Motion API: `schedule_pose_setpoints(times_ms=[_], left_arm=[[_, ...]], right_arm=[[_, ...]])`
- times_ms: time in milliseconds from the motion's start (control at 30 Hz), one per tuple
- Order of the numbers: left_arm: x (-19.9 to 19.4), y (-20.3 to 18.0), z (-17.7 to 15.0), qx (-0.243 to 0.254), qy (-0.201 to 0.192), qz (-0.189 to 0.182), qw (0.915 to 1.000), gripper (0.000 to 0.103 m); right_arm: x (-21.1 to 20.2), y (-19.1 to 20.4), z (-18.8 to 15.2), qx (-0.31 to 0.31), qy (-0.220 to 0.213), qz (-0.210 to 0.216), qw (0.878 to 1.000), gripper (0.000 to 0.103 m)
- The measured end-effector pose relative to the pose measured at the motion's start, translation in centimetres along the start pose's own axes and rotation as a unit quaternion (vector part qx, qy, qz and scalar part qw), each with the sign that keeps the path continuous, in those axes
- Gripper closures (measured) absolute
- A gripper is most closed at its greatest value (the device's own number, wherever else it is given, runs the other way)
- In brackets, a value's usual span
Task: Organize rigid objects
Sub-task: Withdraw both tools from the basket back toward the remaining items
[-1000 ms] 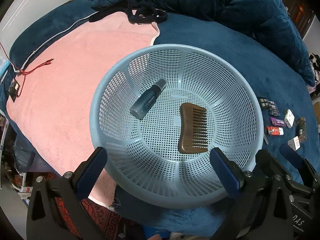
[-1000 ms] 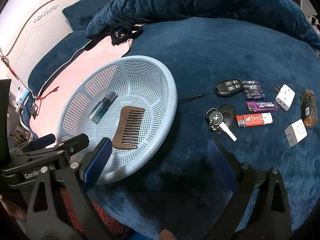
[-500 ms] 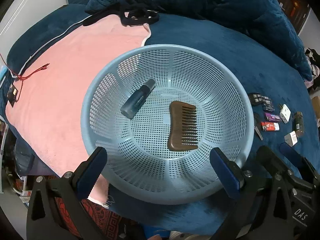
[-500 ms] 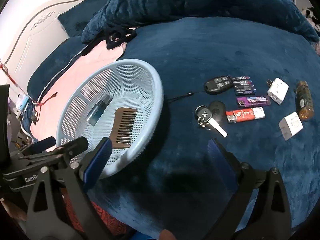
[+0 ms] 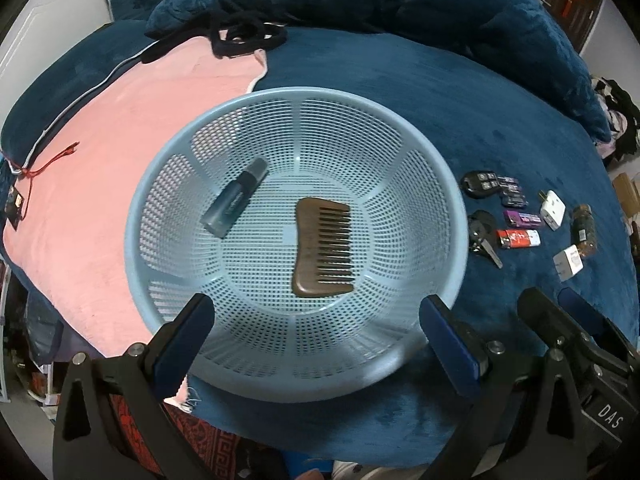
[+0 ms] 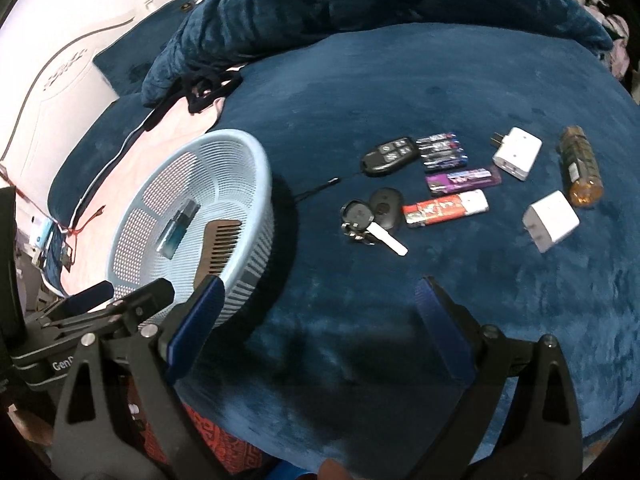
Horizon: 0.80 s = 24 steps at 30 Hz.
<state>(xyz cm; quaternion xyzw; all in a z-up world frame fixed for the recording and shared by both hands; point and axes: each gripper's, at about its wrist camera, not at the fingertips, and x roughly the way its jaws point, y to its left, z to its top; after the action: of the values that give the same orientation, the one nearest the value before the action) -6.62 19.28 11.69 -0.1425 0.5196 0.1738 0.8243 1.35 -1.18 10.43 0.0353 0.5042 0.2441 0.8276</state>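
Left gripper [image 5: 314, 332] is spread wide with nothing between its blue pads, hovering over the near rim of the light-blue basket [image 5: 456, 216]. Right gripper [image 6: 316, 316] is also spread wide and empty, over bare blue blanket [image 6: 400, 80] near the bed's front edge, short of the loose items.

The basket sits on the blanket toward the bed's left side, partly overlapping the pink towel [image 5: 120, 128]. In the basket: a wooden comb [image 5: 322, 246] flat on the bottom, teeth pointing right, and a small blue spray bottle [image 5: 234, 204] lying on its side to the comb's left, not touching it.

The rest lie on the blanket to the right of the basket, in a loose cluster:
- black key fob [image 6: 390, 155] with a cord trailing toward the basket
- batteries [image 6: 442, 152] just beside the fob
- purple lighter [image 6: 462, 180]
- red lighter [image 6: 446, 209]
- car key [image 6: 366, 222] touching a second black fob [image 6: 387, 207]
- two white plug adapters [image 6: 518, 153] and [image 6: 552, 221], apart from each other
- amber bottle [image 6: 580, 166] on its side, farthest right

Dark rumpled duvet [image 6: 340, 0] along the far edge.
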Motion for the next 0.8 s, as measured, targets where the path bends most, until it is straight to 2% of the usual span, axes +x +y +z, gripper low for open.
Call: schedule_pose_setpoints(times_ms=[800], left_arm=[[0.6, -6.6, -0.3, 0.059, 0.007, -0.031, 0.9978, 0.000]], right_arm=[[-2.2, -7.5, -0.8, 0.099, -0.003, -0.044, 0.994, 0.006]])
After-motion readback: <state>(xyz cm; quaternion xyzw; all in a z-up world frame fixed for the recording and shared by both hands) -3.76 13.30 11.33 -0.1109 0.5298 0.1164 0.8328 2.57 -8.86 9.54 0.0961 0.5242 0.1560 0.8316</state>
